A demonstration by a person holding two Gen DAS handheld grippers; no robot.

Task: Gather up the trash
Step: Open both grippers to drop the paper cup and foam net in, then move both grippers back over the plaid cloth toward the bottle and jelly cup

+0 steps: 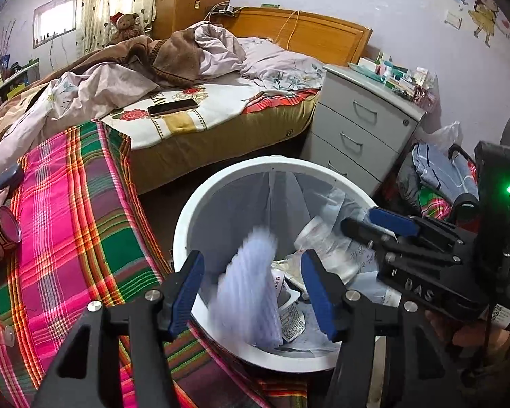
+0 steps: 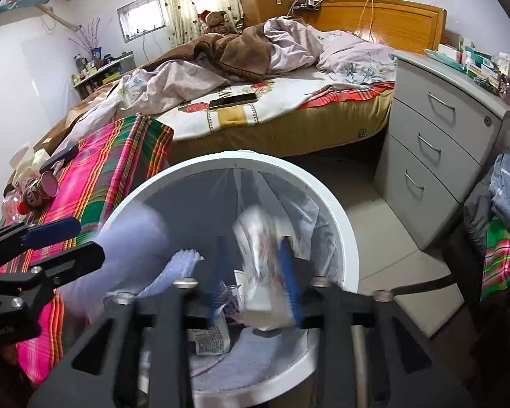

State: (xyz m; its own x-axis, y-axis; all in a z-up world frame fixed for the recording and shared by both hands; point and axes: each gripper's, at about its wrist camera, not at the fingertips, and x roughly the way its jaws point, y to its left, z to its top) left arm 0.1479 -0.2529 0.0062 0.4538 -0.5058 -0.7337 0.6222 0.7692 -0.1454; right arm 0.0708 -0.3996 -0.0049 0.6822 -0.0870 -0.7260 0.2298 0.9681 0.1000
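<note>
A white round trash bin (image 1: 183,238) with a clear liner stands on the floor beside the plaid-covered surface; it holds wrappers and paper. My left gripper (image 1: 253,292) is open above the bin's near rim, and a blurred pale ribbed foam sheet (image 1: 246,289) is between its fingers, apparently loose and falling. My right gripper (image 2: 255,282) hangs over the bin (image 2: 350,255) with a blurred white wrapper (image 2: 261,272) between its blue pads; motion blur hides whether they touch it. The right gripper also shows in the left wrist view (image 1: 384,224) over the bin's right side.
A pink and green plaid cloth (image 1: 71,224) lies left of the bin with a red mug (image 1: 0,234) on it. A bed with a phone (image 1: 173,106) is behind. A grey drawer cabinet (image 1: 360,129) stands right, with bags and clothes (image 1: 438,176) beside it.
</note>
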